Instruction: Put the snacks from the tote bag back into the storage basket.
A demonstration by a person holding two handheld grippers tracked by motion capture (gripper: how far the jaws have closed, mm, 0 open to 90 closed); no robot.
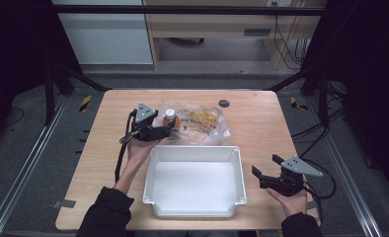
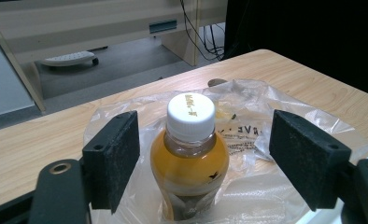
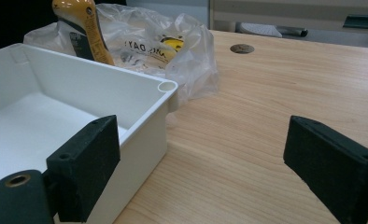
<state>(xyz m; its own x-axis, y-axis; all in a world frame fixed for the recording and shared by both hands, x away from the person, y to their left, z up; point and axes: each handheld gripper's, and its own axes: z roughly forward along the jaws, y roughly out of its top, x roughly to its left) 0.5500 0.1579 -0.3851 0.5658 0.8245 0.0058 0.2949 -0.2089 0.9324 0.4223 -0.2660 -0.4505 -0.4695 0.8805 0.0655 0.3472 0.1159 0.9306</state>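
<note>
Left gripper [image 2: 203, 154] reaches level toward the desk's far edge, jaws wide astride an upright, apparently untouched amber plastic bottle [image 2: 190, 163] with white cap.

A light wooden table [image 1: 261, 128] with rounded corners carried three things. A white plastic bin [image 1: 195, 180] sat at its near middle, toward six o'clock, open side up. Just beyond the bin, toward twelve o'clock, lay a crumpled clear plastic bag [image 1: 202, 126], its near edge touching or almost touching the bin's far rim. At the bag's nine o'clock edge a bottle [image 1: 169, 118] of amber liquid with a white cap stood upright. A small round dark grommet [image 1: 224, 103] was set into the tabletop near the far edge.
</note>
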